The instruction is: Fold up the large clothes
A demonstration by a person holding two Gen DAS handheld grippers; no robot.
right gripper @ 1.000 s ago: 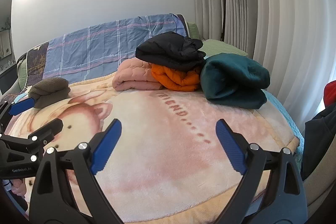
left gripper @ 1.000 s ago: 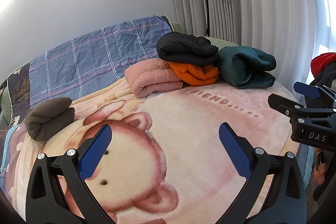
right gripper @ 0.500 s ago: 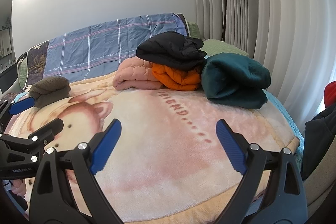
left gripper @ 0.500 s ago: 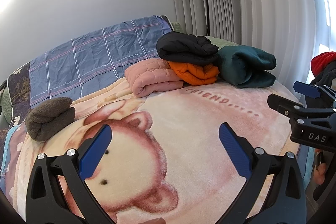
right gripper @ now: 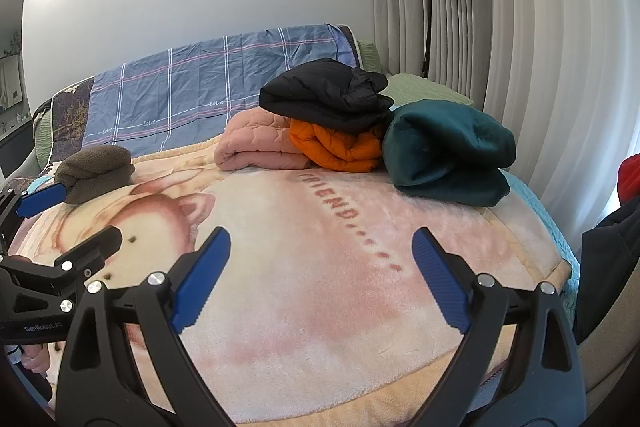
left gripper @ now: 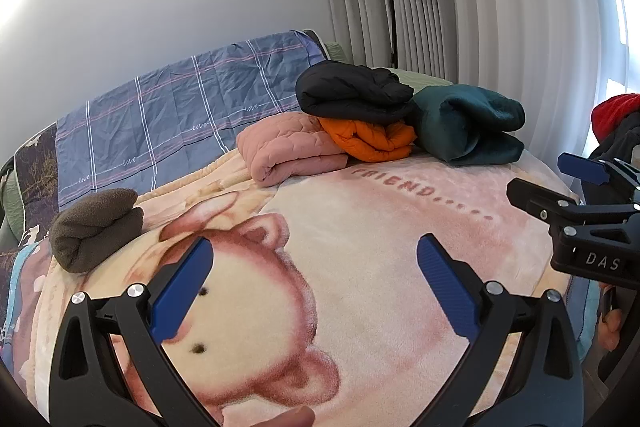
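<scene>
Hovering over the near edge of the plush pink bear-print blanket [left gripper: 360, 227], the left gripper [left gripper: 316, 287] and right gripper [right gripper: 320, 275] both hold their ribbed blue jaws wide apart, gripping nothing. Toward the blanket's far edge sit folded clothes: a quilted pink bundle [left gripper: 288, 151], puffy orange jacket [left gripper: 368, 143] under a black one [left gripper: 352, 95], a velvety teal roll [left gripper: 468, 123]. A brown fleece roll [left gripper: 96, 227] lies at the left edge.

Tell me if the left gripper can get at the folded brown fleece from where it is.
Probably yes. The left gripper is open and holds nothing, and the brown fleece lies alone on the pink blanket, ahead to its left, with only bare blanket between them.
</scene>
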